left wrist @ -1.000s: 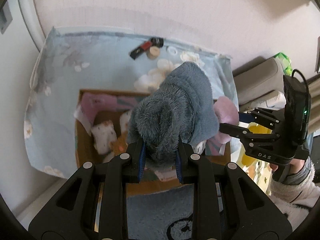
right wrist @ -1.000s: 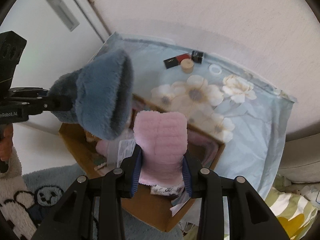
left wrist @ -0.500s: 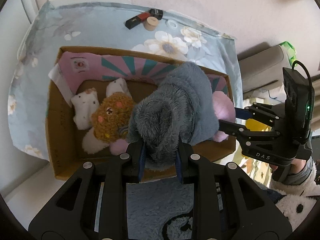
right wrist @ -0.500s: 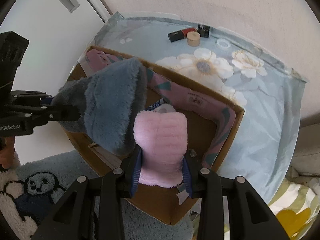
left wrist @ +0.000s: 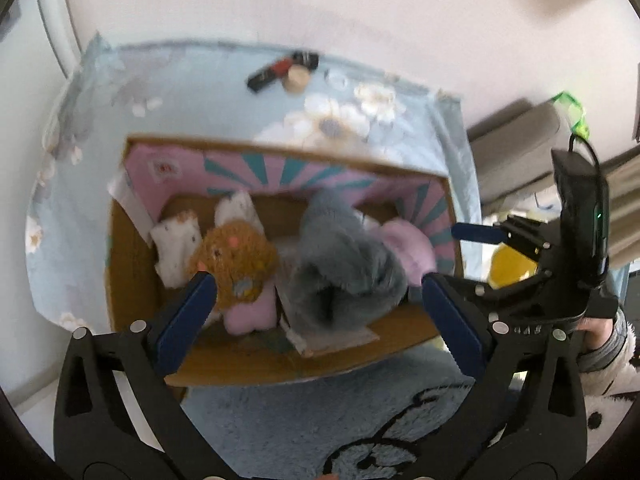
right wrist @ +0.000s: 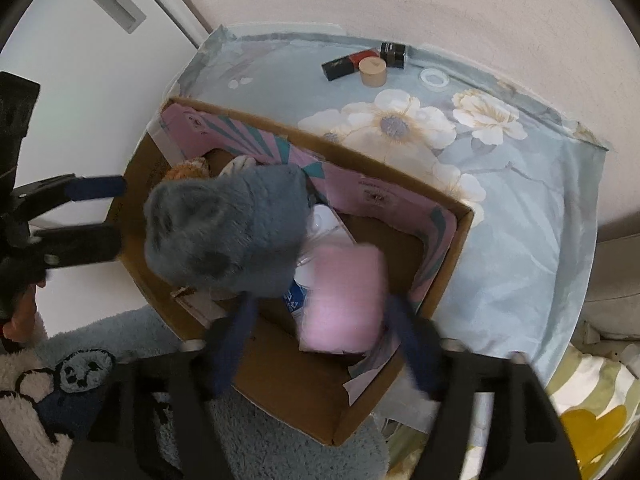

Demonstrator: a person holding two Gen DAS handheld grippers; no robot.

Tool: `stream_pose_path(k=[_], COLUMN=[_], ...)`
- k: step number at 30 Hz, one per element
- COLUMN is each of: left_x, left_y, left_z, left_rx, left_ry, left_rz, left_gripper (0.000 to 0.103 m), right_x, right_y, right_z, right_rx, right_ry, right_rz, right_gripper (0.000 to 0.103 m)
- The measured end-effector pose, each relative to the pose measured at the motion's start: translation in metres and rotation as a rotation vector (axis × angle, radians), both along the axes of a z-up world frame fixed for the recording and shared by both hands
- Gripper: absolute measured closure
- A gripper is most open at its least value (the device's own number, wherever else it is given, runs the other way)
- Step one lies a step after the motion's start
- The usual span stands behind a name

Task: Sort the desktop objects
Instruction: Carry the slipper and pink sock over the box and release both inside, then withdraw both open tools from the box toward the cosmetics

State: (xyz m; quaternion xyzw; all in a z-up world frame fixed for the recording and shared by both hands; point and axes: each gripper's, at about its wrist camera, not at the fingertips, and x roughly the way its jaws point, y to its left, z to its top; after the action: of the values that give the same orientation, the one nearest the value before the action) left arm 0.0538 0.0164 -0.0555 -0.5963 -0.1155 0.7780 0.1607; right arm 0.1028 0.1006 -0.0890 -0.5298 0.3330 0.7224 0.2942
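Observation:
A cardboard box (left wrist: 280, 364) with a pink and teal lining stands on a flowered blue cloth. A grey-blue fuzzy slipper (left wrist: 344, 272) lies loose in the box, also in the right wrist view (right wrist: 228, 232). A pink fuzzy slipper (right wrist: 344, 300) lies beside it (left wrist: 408, 244). My left gripper (left wrist: 320, 312) is open and empty over the box's near side. My right gripper (right wrist: 324, 344) is open, its blurred fingers either side of the pink slipper. It shows from the side in the left view (left wrist: 476, 236).
A brown plush toy (left wrist: 236, 264) and white socks (left wrist: 178, 244) lie in the box's left part. A black and red tube (right wrist: 350, 62), a beige cap (right wrist: 372, 72) and a clear ring (right wrist: 434, 79) sit near the wall. A fluffy blue rug (right wrist: 280, 440) lies below.
Both grippers have opened. The grey-blue slipper and the pink slipper have dropped out of the fingers into the box. Both grippers have pulled back a little.

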Motion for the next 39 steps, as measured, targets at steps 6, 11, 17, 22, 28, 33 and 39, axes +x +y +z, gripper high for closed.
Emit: stream_pose_path(k=[6, 11, 17, 22, 28, 33, 39], left_x=[-0.008, -0.007, -0.011, -0.021, -0.047, -0.068, -0.105], left_y=[-0.012, -0.021, -0.032, -0.043, -0.057, -0.066, -0.054], left_z=[0.007, 0.012, 0.022, 0.033, 0.045, 0.055, 0.062], left_rx=[-0.028, -0.027, -0.054, -0.076, -0.161, -0.131, -0.172], left_ry=[0.035, 0.079, 0.142, 0.193, 0.21, 0.259, 0.301], left_rz=[0.03, 0.063, 0.067, 0.054, 0.061, 0.017, -0.133], left_gripper=[0.001, 0.001, 0.001, 0.001, 0.001, 0.001, 0.002], right_x=[0.0, -0.005, -0.01, -0.014, -0.017, -0.018, -0.022], right_y=[0.007, 0.008, 0.011, 0.019, 0.028, 0.05, 0.075], right_z=[0.011, 0.014, 0.025, 0.042, 0.079, 0.082, 0.085], right_rx=[0.063, 0.101, 0.132, 0.193, 0.335, 0.336, 0.314], right_ry=[0.012, -0.006, 0.009, -0.02, 0.019, -0.009, 0.01], right_rz=[-0.004, 0.004, -0.005, -0.04, -0.093, -0.141, -0.179], right_gripper=[0.023, 0.023, 0.023, 0.023, 0.023, 0.023, 0.023])
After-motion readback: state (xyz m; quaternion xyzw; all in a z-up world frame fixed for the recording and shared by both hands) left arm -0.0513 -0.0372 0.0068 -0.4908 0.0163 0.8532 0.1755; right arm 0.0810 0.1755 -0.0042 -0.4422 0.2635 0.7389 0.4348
